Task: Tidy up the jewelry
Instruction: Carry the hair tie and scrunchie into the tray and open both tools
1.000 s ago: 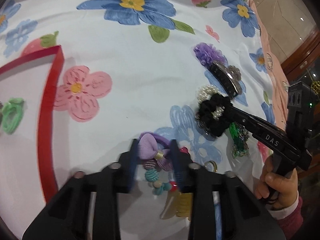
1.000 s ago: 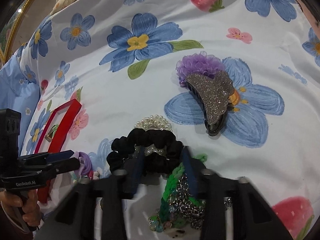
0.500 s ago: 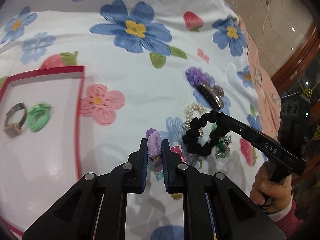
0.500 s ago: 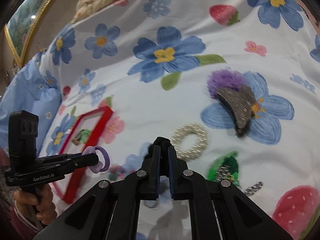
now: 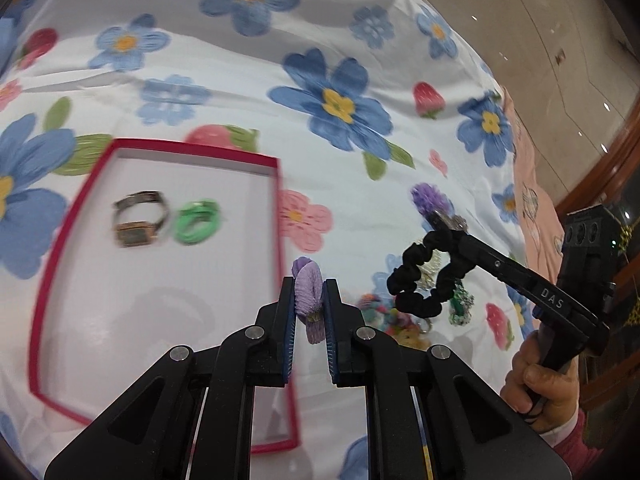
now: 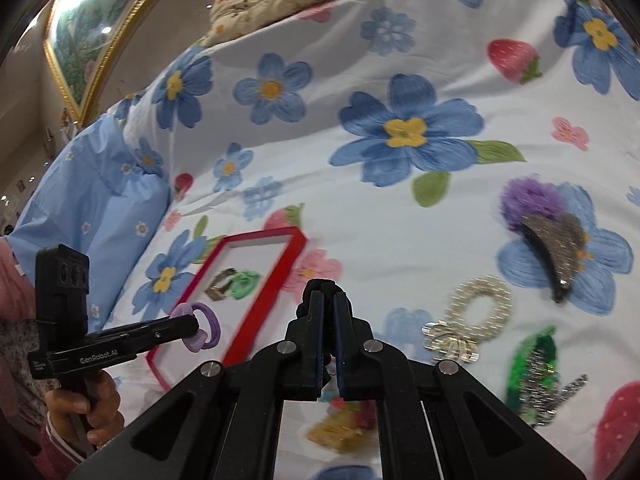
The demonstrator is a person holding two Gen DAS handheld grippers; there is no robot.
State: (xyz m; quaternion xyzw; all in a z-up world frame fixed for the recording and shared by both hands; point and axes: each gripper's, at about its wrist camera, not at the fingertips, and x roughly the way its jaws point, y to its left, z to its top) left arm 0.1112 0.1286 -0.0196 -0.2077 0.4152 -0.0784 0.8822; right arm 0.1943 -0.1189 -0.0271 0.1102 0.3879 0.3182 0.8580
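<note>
Risk: my left tool (image 5: 308,312) pinches purple hair tie (image 5: 307,294), right tool (image 6: 329,320) clamps black scrunchie (image 5: 424,280), both w/ thin grip, may slip before red tray (image 5: 276,168).

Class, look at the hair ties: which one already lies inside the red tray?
The green hair tie, beside the watch; the purple and black ones hang clamped in grippers.
</note>
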